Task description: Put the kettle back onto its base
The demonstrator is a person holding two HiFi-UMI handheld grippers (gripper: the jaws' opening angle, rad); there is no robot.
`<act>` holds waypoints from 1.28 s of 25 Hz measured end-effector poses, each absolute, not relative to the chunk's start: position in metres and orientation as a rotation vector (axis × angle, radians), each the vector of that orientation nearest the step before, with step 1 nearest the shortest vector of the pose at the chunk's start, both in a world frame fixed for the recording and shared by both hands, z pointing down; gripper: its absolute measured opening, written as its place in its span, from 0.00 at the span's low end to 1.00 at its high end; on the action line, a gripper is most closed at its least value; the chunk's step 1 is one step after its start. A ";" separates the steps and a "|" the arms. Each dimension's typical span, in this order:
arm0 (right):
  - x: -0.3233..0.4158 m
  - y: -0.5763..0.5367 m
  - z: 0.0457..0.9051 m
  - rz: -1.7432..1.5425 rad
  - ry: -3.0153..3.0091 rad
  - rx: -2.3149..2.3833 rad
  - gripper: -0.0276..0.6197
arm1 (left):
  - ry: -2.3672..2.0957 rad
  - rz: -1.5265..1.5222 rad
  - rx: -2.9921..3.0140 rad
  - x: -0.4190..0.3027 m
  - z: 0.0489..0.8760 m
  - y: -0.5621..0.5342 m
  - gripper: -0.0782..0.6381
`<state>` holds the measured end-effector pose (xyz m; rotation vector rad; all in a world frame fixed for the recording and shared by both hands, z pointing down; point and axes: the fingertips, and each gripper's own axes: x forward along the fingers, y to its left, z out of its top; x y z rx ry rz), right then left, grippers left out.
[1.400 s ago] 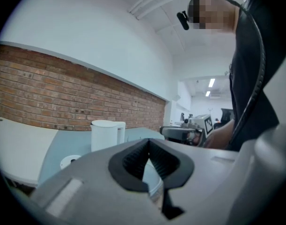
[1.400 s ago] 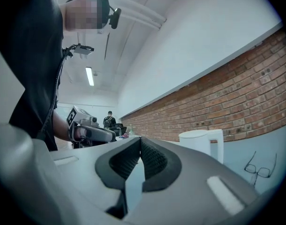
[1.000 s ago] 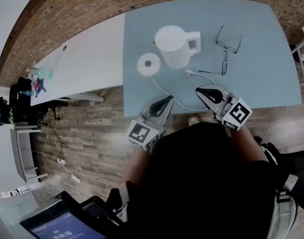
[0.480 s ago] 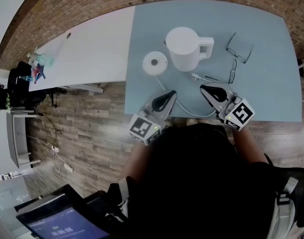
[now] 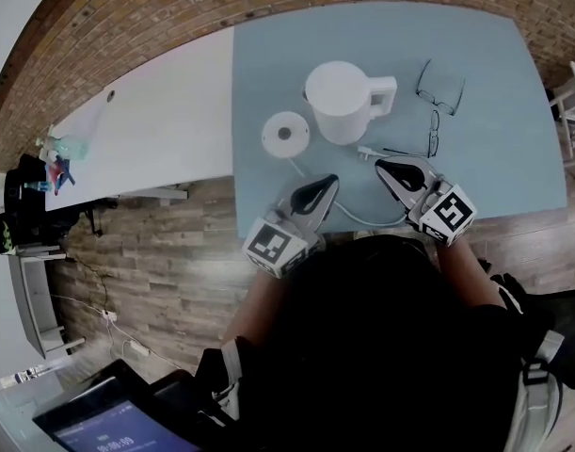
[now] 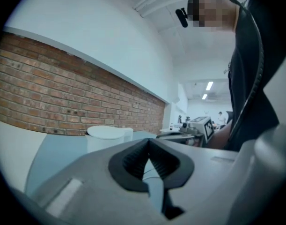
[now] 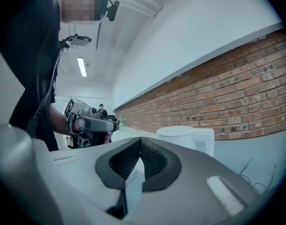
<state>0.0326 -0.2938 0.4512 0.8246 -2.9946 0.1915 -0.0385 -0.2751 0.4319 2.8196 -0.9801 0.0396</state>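
The white kettle (image 5: 339, 102) stands upright on the blue table (image 5: 494, 158), handle to the right, beside its round white base (image 5: 285, 133), not on it. My left gripper (image 5: 327, 183) hovers over the table's near edge, just below the base and kettle, shut with nothing in it. My right gripper (image 5: 383, 168) sits below the kettle's handle, also shut with nothing in it. The kettle (image 6: 105, 136) shows ahead of the left gripper (image 6: 149, 141), and the kettle (image 7: 186, 138) also shows beyond the right gripper (image 7: 140, 139).
The base's white cord (image 5: 358, 217) loops along the near table edge between the grippers; its plug (image 5: 366, 152) lies by the right gripper. Glasses (image 5: 441, 85) lie right of the kettle. A white table (image 5: 165, 121) adjoins on the left, a brick wall behind.
Both grippers have moved forward from the table's near edge, closer to the kettle and base. Their jaws stay shut.
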 end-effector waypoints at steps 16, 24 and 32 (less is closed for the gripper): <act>0.061 -0.344 0.481 0.220 -2.759 1.201 0.12 | -0.764 0.024 2.869 -0.037 0.434 -0.286 0.11; 0.082 -0.393 0.512 0.230 -2.584 1.327 0.28 | -0.718 0.015 2.886 -0.030 0.433 -0.290 0.11; 0.103 -0.448 0.539 0.207 -2.442 1.440 0.42 | -0.730 0.053 2.854 -0.032 0.431 -0.289 0.11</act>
